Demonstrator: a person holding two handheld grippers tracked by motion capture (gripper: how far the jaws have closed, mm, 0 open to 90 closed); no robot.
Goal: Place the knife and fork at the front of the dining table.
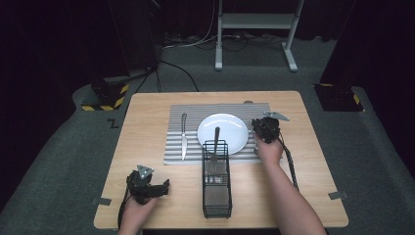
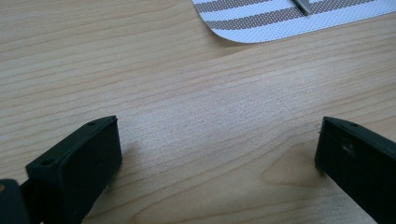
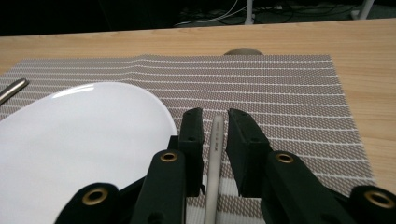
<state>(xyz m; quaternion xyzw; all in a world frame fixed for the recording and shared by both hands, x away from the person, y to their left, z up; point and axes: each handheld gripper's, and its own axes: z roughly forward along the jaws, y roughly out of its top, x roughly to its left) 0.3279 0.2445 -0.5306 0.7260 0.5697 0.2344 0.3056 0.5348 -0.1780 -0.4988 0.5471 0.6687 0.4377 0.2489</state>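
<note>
My table (image 1: 147,117) is pale wood with a fine, matt grain. On it lies a woven placemat (image 3: 289,93), coarse-textured cloth or plastic mesh in grey-brown and white stripes. The plate (image 3: 84,140) is glossy white and smooth. The utensil handle (image 3: 216,140) between my right gripper's (image 3: 215,122) matt black plastic jaws is brushed metal. The caddy (image 1: 216,181) is black wire mesh.

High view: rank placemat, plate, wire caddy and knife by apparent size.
1. placemat, clearly the largest.
2. plate and wire caddy: unsure; similar footprint, and the caddy is taller and nearer the camera.
3. knife, smallest.
</note>
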